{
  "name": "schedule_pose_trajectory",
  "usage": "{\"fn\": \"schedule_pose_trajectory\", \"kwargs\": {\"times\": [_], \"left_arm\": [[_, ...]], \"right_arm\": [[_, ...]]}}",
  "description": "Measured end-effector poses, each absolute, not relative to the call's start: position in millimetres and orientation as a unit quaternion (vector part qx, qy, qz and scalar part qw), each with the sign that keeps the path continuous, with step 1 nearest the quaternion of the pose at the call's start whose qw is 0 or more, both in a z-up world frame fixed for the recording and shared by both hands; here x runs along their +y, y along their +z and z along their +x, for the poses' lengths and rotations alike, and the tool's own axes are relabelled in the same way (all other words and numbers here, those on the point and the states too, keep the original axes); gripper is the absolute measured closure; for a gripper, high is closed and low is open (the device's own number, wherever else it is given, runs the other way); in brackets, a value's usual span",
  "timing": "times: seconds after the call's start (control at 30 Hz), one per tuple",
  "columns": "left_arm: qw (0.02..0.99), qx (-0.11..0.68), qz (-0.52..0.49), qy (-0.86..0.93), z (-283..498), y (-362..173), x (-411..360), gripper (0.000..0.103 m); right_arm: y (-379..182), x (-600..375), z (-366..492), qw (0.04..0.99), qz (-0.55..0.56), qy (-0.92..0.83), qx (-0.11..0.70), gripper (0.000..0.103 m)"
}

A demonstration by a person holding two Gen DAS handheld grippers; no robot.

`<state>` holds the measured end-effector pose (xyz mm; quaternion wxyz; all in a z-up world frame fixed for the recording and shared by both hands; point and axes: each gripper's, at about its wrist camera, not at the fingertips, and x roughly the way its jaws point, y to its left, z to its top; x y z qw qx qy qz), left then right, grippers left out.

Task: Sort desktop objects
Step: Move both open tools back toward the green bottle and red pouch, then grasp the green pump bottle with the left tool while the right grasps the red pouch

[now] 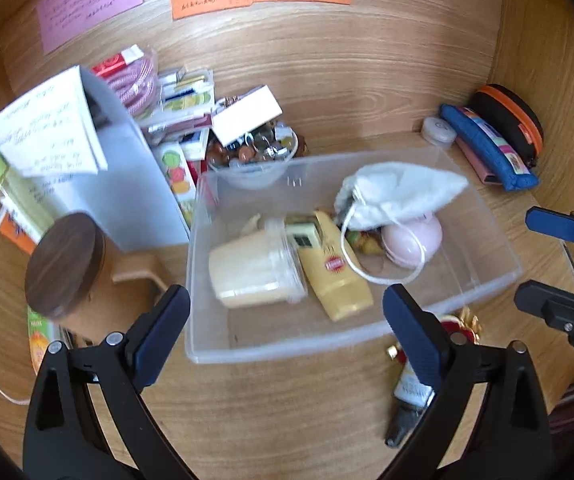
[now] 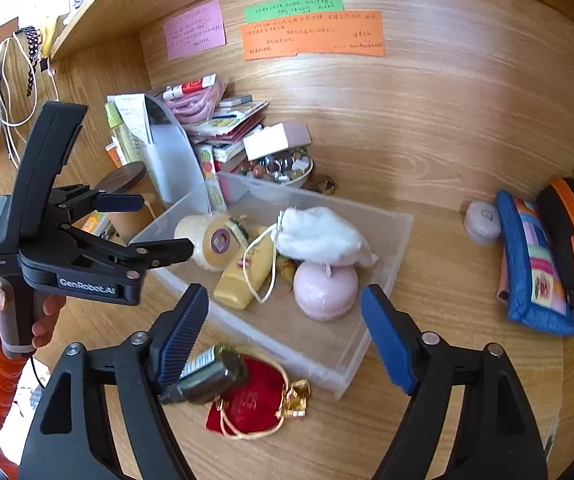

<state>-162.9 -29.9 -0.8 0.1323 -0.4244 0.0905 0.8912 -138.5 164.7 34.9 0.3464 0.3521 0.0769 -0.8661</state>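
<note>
Small dark bottle (image 2: 211,374), just outside the clear bin (image 2: 379,264), beside red pouch (image 2: 253,402): likely rigid, light, slick; grip mid-body. Right tool (image 2: 285,330) and left tool (image 1: 287,330) both spread apart, empty.

You're at a wooden desk nook (image 2: 427,128) in a home study corner: handwritten notes (image 2: 313,34) stuck on the back panel, pencil cases (image 2: 535,260), stacked books (image 2: 227,128), charger cables (image 2: 7,80) hanging alongside.

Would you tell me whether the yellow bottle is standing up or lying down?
Lying down: the yellow bottle rests on its side inside the clear bin.
</note>
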Motion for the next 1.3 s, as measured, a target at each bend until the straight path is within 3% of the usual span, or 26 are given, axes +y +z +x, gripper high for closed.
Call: {"fn": "schedule_pose_trajectory", "kwargs": {"times": [0.6,0.77,0.93,1.3], "left_arm": [[0.216,0.102,-0.468,0.850,-110.0,-65.9,14.0,0.005],[0.231,0.090,-0.480,0.841,-115.4,-72.7,18.2,0.038],[0.239,0.082,-0.490,0.834,-117.6,-78.8,15.7,0.056],[0.229,0.065,-0.483,0.843,-118.9,-75.6,4.2,0.060]], "right_arm": [[-17.6,194.2,-107.1,0.331,0.398,-0.849,0.103,0.026],[-31.0,191.8,-105.4,0.344,0.413,-0.837,0.105,0.026],[-40.9,180.9,-104.8,0.352,0.418,-0.829,0.117,0.026],[-62.3,150.7,-112.7,0.373,0.441,-0.807,0.121,0.028]]}}
